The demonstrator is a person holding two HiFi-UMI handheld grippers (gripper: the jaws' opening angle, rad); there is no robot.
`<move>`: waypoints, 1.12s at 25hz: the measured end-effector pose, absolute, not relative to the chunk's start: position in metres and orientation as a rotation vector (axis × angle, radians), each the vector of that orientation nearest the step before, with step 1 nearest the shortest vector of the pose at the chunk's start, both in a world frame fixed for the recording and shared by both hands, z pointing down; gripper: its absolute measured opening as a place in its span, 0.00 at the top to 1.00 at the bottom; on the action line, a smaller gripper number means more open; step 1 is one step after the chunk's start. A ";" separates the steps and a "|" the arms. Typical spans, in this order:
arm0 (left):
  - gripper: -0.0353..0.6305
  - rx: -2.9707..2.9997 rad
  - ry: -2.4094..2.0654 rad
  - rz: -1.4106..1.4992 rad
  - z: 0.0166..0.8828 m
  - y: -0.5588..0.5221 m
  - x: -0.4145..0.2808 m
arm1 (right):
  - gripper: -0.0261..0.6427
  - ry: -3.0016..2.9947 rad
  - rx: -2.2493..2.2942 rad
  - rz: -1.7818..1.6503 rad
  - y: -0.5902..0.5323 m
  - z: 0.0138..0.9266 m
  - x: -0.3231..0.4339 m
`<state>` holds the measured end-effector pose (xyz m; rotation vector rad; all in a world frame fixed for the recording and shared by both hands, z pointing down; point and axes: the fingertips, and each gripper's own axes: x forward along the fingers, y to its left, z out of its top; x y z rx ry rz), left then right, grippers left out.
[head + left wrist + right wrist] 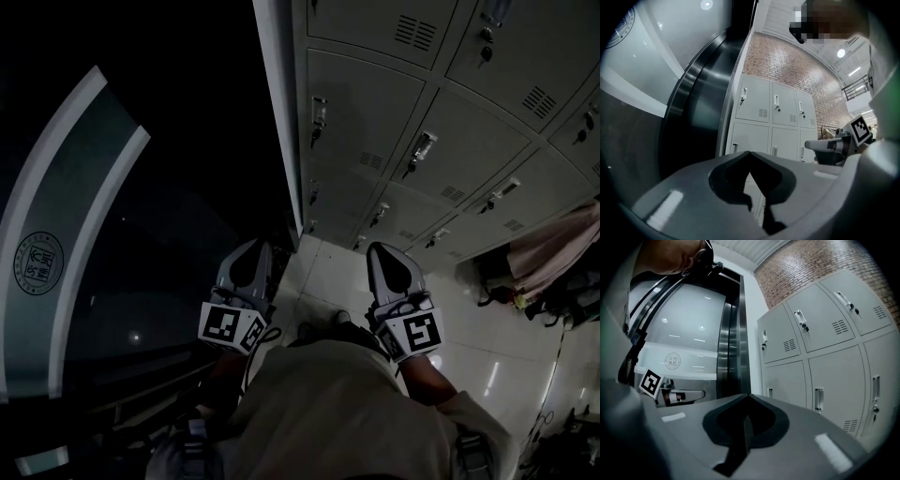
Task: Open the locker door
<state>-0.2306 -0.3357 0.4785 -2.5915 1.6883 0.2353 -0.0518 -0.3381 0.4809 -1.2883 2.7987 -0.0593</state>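
Left hand-held gripper [250, 251] and right hand-held gripper [382, 255] are shut, empty. Locker door [370, 98] judged light, stiff sheet metal; best gripped at handle [320, 111].

The head view looks steeply down from above the person [328, 412], with the locker bank [441, 141] near and filling its upper right. The left gripper view sits behind the left gripper [750, 153] and faces the locker bank about level. The right gripper view, behind the right gripper [749, 395], faces it obliquely from closer. All three share the locker bank, and each gripper view shows the other gripper at its edge.
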 end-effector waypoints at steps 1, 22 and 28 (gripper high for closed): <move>0.95 -2.589 1.689 0.242 0.477 -0.339 -0.230 | 0.96 2.804 -1.274 -0.069 -0.343 0.481 -0.053; 0.93 -2.541 1.800 0.230 0.495 -0.382 -0.233 | 0.81 2.880 -1.217 -0.135 -0.540 0.582 -0.132; 0.93 -2.514 1.868 0.221 0.503 -0.378 -0.249 | 0.77 2.932 -1.251 -0.146 -0.596 0.601 -0.170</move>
